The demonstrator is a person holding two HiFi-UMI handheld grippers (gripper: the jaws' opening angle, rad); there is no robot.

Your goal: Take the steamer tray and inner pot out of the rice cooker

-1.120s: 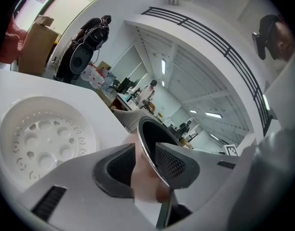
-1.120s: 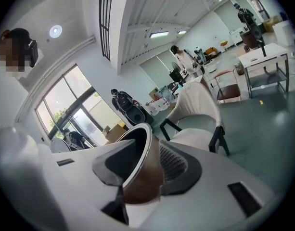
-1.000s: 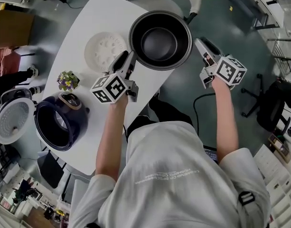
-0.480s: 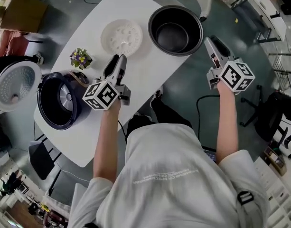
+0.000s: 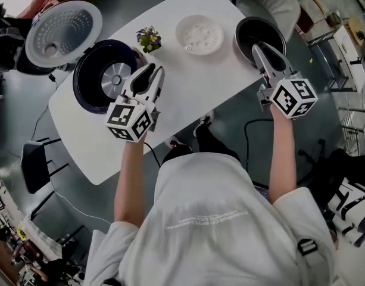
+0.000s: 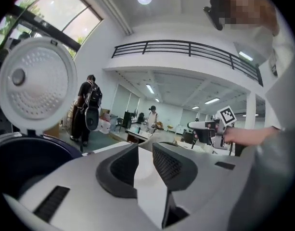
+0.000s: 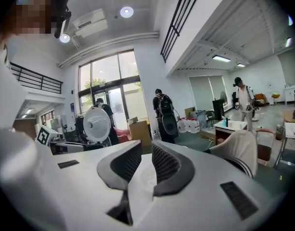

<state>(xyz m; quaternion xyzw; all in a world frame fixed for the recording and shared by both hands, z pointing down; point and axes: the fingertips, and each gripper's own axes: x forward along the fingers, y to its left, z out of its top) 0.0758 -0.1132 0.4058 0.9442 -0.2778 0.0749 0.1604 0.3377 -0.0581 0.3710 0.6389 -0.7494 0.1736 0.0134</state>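
The black round metal inner pot (image 5: 246, 30) stands on the white rounded table (image 5: 194, 85) at its far right corner, close to the edge. The white round perforated steamer tray (image 5: 199, 34) lies near it along the far edge. Both are out of the dark blue rice cooker (image 5: 87, 70), which sits at the table's left end with its white hinged lid (image 5: 63, 31) swung out past the edge. A small pot of purple and yellow flowers (image 5: 149, 39) stands between cooker and tray. The table's middle and its near edge down to the near left corner are bare, while a beige chair (image 5: 271, 2) crowds the pot's corner. The left gripper (image 5: 151, 71) shows just beside the cooker's right rim, and the right gripper (image 5: 263, 49) overlaps the pot's near rim. Both have their jaws closing, still gapped, with nothing between them. Only the head view shows pot and tray. The gripper views add the lid standing upright and a person with a backpack (image 7: 164, 112) on the floor beyond
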